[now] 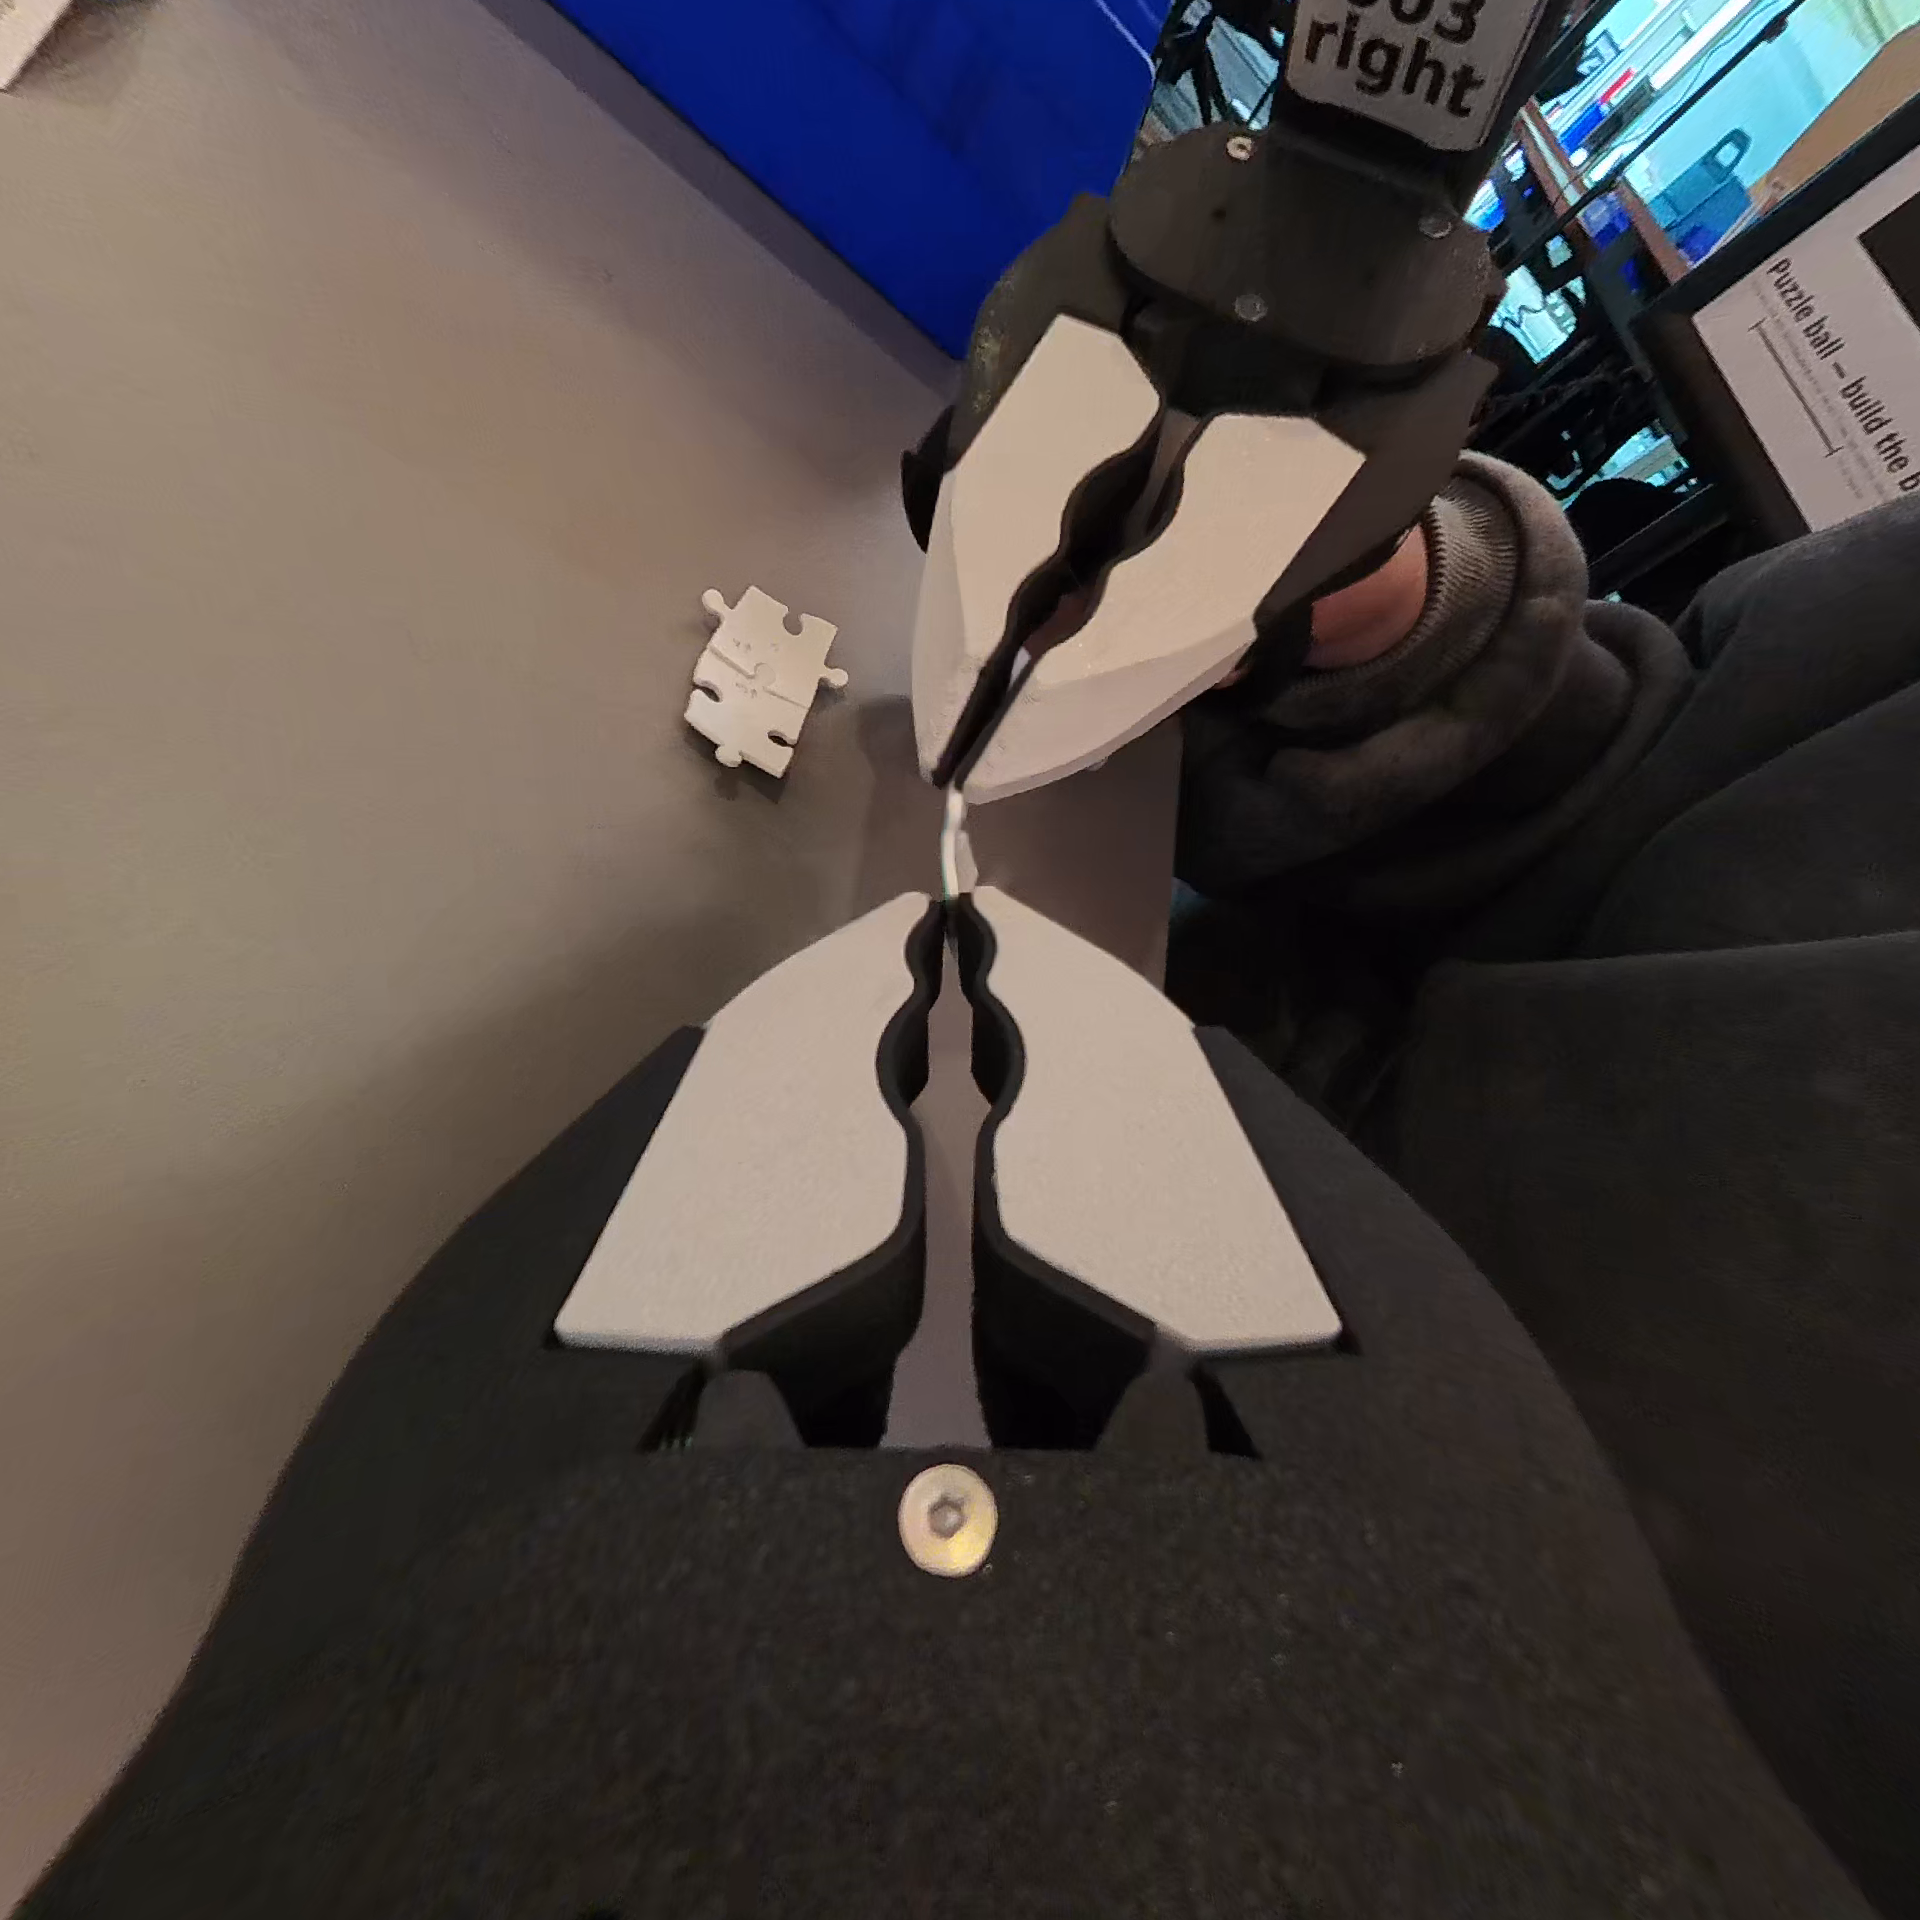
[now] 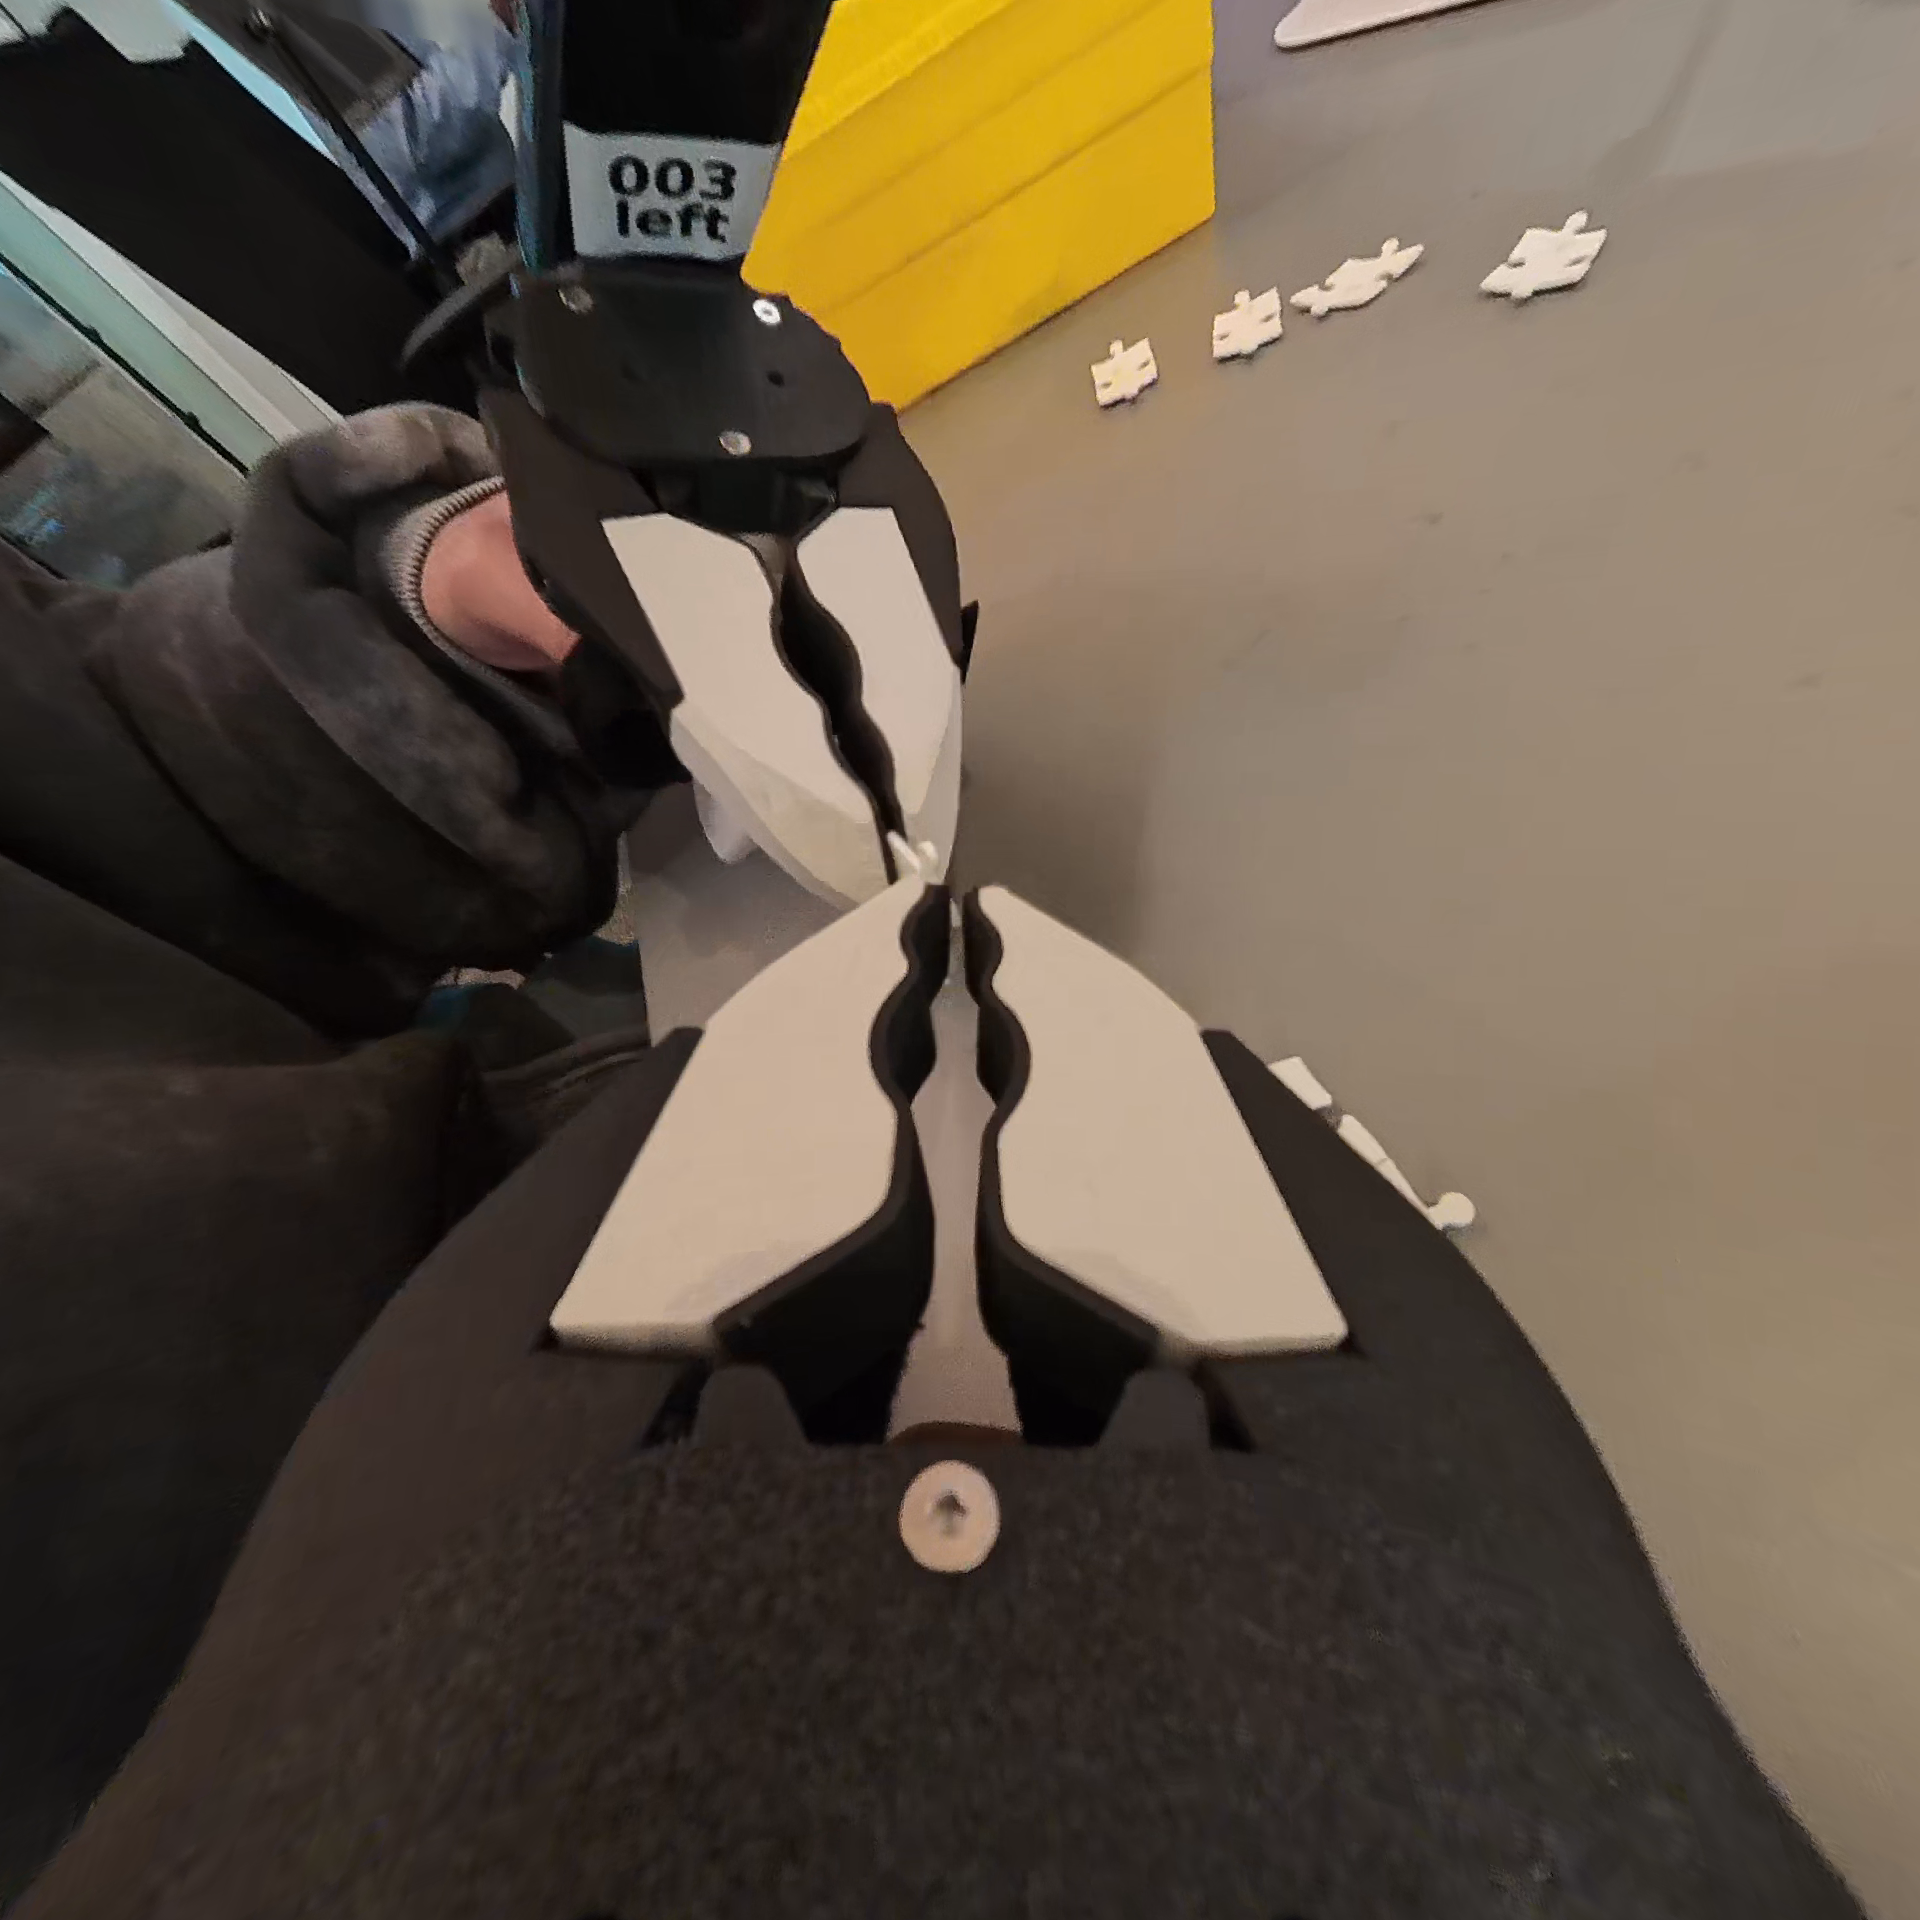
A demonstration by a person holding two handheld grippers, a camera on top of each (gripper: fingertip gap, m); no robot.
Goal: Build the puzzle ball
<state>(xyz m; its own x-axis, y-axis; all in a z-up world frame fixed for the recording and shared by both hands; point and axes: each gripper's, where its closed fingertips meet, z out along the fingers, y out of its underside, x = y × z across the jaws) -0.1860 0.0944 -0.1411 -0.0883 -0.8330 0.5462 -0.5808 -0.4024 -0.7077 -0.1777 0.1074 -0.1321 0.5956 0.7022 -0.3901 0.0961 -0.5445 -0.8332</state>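
My left gripper and my right gripper meet tip to tip above the grey table. Both are shut on thin white puzzle material seen edge-on between the tips. I cannot tell whether it is one piece or two pieces pressed together. In the right wrist view my right gripper points up at the left gripper, and a white knob of the puzzle piece sticks out at the left tips. A joined pair of white pieces lies on the table to the left.
Several loose white pieces lie in a row beside a yellow box. More white pieces lie by my right gripper's side. A blue box stands at the back. A person's grey sleeve is behind the right gripper. The grippers are tip to tip, or close to it.
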